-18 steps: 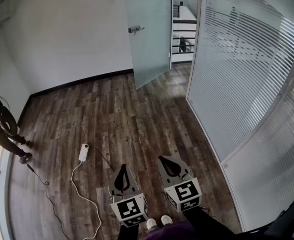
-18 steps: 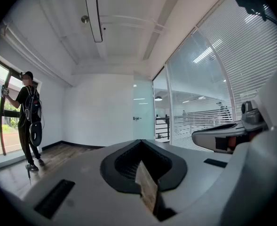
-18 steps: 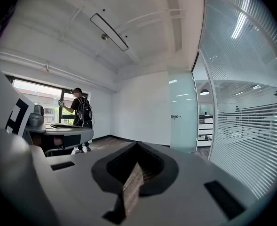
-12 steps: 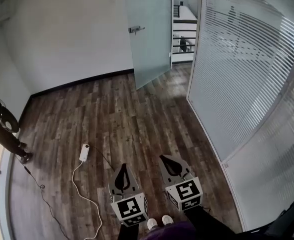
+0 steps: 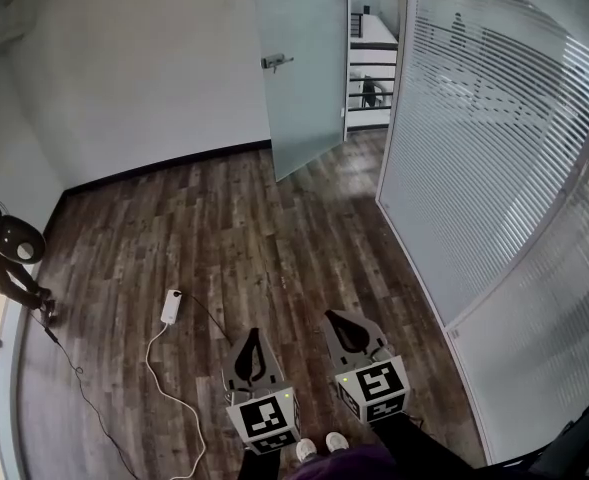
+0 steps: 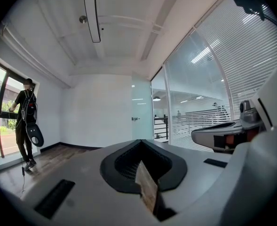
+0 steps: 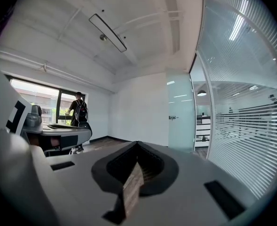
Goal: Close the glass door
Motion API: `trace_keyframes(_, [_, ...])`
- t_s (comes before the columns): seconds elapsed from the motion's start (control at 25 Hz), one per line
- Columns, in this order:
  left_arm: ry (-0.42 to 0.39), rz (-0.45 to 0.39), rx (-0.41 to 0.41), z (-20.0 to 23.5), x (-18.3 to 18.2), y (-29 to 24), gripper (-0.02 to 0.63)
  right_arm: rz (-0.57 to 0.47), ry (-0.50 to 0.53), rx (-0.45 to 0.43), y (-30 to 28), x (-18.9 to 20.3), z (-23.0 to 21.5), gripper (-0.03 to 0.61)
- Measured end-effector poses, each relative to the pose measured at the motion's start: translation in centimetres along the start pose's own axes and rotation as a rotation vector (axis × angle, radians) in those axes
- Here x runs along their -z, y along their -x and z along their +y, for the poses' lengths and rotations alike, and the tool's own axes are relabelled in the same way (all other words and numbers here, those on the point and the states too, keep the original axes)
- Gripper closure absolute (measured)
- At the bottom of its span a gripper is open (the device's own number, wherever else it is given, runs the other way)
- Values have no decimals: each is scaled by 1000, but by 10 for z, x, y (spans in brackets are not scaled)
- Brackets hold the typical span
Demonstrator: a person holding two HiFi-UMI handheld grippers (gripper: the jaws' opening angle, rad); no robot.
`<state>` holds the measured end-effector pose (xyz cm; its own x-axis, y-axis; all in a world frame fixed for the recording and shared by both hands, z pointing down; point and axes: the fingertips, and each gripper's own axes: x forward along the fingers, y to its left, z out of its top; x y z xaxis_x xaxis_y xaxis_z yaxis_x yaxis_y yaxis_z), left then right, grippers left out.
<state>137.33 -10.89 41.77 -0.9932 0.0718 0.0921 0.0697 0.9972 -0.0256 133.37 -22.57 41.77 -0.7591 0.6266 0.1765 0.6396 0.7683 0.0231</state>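
i hold both grippers low and close to my body, side by side, pointing into the room. the left gripper (image 5: 253, 336) has its fingers together. in the left gripper view the tips meet at a point, only a thin sliver of floor shows through the slit behind them, and nothing sits between them. the right gripper (image 5: 334, 318) reads the same in the right gripper view: fingers closed tip to tip, empty. neither gripper touches anything.

the tall frosted glass door (image 5: 299, 63) is well apart from both grippers, at the far end of the room. it stands open, swung inward in front of the plain white wall (image 5: 134, 78), with its metal lever handle (image 5: 274, 62) on the side facing me. the open doorway (image 5: 369, 68) lies just to the right of the door. a dark railing shows through it.

a glass partition with white horizontal blinds (image 5: 474, 148) runs from the doorway along my right side. the dark wood plank floor (image 5: 264, 228) covers the space between the grippers and the door.

a small white power block (image 5: 170, 306) lies on the floor ahead and left of the left gripper, with a white cable (image 5: 169, 393) trailing from it toward me.

a person in dark clothes (image 5: 4, 258) stands at the far left, by a window.
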Motion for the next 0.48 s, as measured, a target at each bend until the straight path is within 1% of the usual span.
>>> trace_keyframes(0.2, [17, 19, -5, 10, -1, 4, 614, 5, -9, 14, -1, -3, 4, 586])
trace_keyframes(0.28, [9, 27, -4, 14, -1, 5, 614, 3, -16, 19, -2, -3, 4, 586])
trace_keyframes(0.48, [2, 10, 5, 31, -16, 0, 614, -1, -19, 23, -9, -13, 5, 586])
